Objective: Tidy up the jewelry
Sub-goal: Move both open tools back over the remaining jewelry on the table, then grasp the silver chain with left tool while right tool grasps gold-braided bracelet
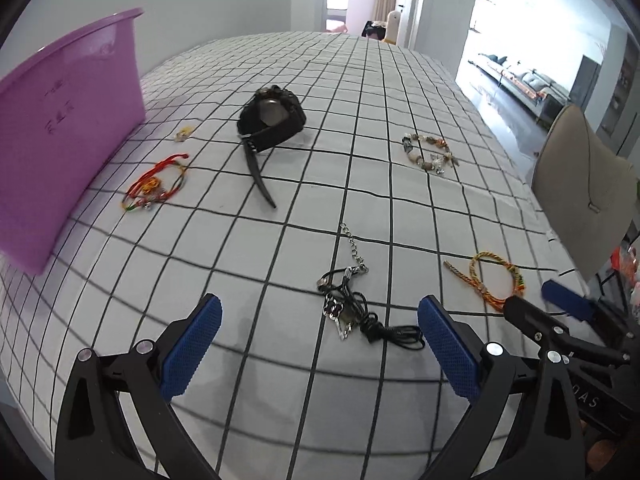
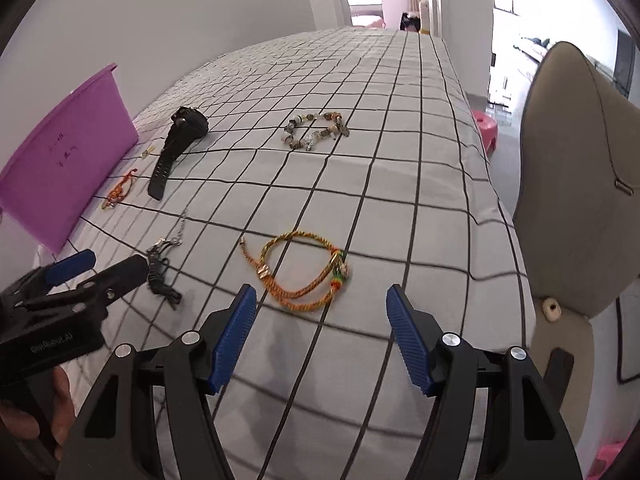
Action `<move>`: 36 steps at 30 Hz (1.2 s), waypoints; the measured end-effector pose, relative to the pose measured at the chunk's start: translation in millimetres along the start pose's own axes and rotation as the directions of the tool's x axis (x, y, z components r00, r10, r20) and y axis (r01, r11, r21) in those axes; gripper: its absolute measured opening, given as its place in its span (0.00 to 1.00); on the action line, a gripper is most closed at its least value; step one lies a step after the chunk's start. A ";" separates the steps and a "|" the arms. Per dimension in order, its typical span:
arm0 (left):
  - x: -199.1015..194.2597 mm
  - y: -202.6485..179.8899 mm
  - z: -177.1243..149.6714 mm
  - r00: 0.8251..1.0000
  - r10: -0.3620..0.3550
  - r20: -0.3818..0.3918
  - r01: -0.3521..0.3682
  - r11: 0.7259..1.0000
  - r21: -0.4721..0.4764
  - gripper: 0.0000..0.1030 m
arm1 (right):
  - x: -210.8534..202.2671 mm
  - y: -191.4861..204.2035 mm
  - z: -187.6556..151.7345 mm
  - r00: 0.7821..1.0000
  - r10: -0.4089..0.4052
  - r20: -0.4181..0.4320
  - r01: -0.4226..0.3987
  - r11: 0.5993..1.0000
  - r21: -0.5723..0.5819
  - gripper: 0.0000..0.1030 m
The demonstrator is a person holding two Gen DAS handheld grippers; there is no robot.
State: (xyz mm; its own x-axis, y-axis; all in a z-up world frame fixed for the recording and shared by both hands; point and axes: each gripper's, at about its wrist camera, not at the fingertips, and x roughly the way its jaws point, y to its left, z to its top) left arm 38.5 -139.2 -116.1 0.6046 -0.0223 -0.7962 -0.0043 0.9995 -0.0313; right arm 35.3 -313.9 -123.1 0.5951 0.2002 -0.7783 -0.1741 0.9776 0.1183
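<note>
Jewelry lies spread over a checked bedsheet [image 1: 360, 92]. A black cord necklace with a metal chain [image 1: 352, 304] lies just ahead of my left gripper [image 1: 320, 312], which is open and empty. A braided orange-yellow bracelet [image 2: 304, 272] lies just ahead of my right gripper [image 2: 322, 300], also open and empty. Farther off are a black watch [image 1: 272, 120], a red and green string bracelet [image 1: 156, 184], a beaded stone bracelet [image 1: 430, 152] and a small gold piece [image 1: 185, 133]. A purple bin [image 1: 60, 136] stands at the left.
A beige chair back [image 2: 576, 184] stands close to the bed's right edge. A pink stool [image 2: 486, 124] sits on the floor beyond it. A white wall runs behind the bin, and a doorway opens at the far end.
</note>
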 end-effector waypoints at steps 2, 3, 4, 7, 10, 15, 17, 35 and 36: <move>5.5 -1.5 1.4 1.000 -0.001 0.004 0.000 1.000 0.003 0.94 | 5.5 1.3 2.5 1.000 -0.004 0.000 0.004 1.000 -0.013 0.63; 7.8 -1.6 2.2 1.000 0.002 0.004 -0.002 1.000 0.002 0.94 | 6.7 2.7 2.8 1.000 -0.008 0.008 0.008 1.000 -0.022 0.64; 10.3 -1.9 2.3 1.000 0.008 0.000 -0.008 1.000 0.000 0.94 | 8.6 4.8 3.2 1.000 -0.017 0.010 0.017 0.999 -0.034 0.65; 17.8 -1.5 0.5 1.000 0.011 -0.023 -0.012 1.000 -0.012 0.94 | 11.5 12.0 3.1 0.998 -0.053 0.014 0.054 0.995 -0.089 0.65; 23.2 -1.0 -1.8 0.999 0.020 -0.030 -0.020 1.000 -0.013 0.94 | 13.8 16.6 1.2 0.997 -0.077 0.024 0.079 0.988 -0.133 0.65; 29.1 -4.5 -2.3 0.998 0.043 -0.043 -0.043 0.999 0.010 0.94 | 15.6 16.2 2.3 0.997 -0.068 0.037 0.073 0.986 -0.151 0.65; 29.9 -4.6 -1.5 0.998 0.044 -0.045 -0.044 0.999 0.007 0.94 | 16.1 15.9 2.2 0.997 -0.065 0.041 0.071 0.986 -0.152 0.65; 15.2 -14.1 -4.9 1.000 -0.006 -0.013 0.006 0.999 0.039 0.08 | 14.9 31.2 0.6 0.999 -0.007 0.040 0.014 0.982 -0.188 0.10; 14.8 -14.1 -5.4 1.000 -0.007 -0.012 0.007 0.999 0.044 0.08 | 14.2 29.7 0.5 0.999 0.003 0.037 0.004 0.984 -0.177 0.10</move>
State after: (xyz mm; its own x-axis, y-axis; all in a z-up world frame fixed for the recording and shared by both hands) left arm 43.2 -153.7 -130.7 0.5952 -0.0291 -0.8030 0.0348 0.9993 -0.0104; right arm 38.9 -282.0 -130.4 0.6230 0.2051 -0.7549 -0.3082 0.9513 0.0041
